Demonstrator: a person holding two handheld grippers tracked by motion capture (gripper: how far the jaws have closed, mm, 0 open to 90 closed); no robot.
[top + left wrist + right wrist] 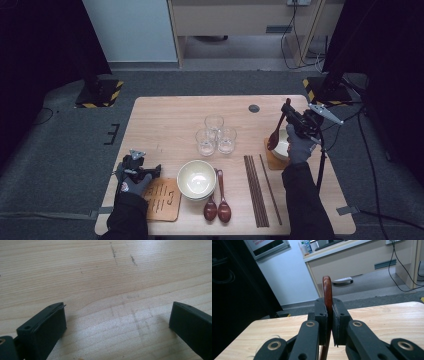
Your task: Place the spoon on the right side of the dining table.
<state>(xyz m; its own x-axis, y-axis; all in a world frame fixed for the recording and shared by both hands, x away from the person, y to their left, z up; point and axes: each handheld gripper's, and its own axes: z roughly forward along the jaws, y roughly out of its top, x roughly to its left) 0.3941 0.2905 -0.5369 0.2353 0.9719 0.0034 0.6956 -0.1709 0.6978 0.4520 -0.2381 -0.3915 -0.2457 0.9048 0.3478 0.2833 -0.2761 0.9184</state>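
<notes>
Nearest the person, at the table's front edge, a small wooden board (162,199) with dark markings lies at the left, with 2 dark wooden spoons (218,207) side by side near the middle and a bundle of dark chopsticks (257,190) to their right. Just behind the board, the left gripper (150,172) rests low over the table (165,120), its jaws standing wide apart with nothing between them; in the left gripper view bare wood grain shows between the 2 black pads. Beside it toward the centre sit stacked pale bowls (196,180), touching the spoon handles. Farther back, 3 clear glasses (216,135) stand clustered together at mid-table. At the right side, the right gripper (289,111) is raised above the table, clamped on the handle of a dark red wooden spoon (327,293). In the high view that spoon hangs with its bowl end down, over a pale bowl (281,145) on a wooden coaster (271,159). Whether the spoon touches that bowl cannot be told.
</notes>
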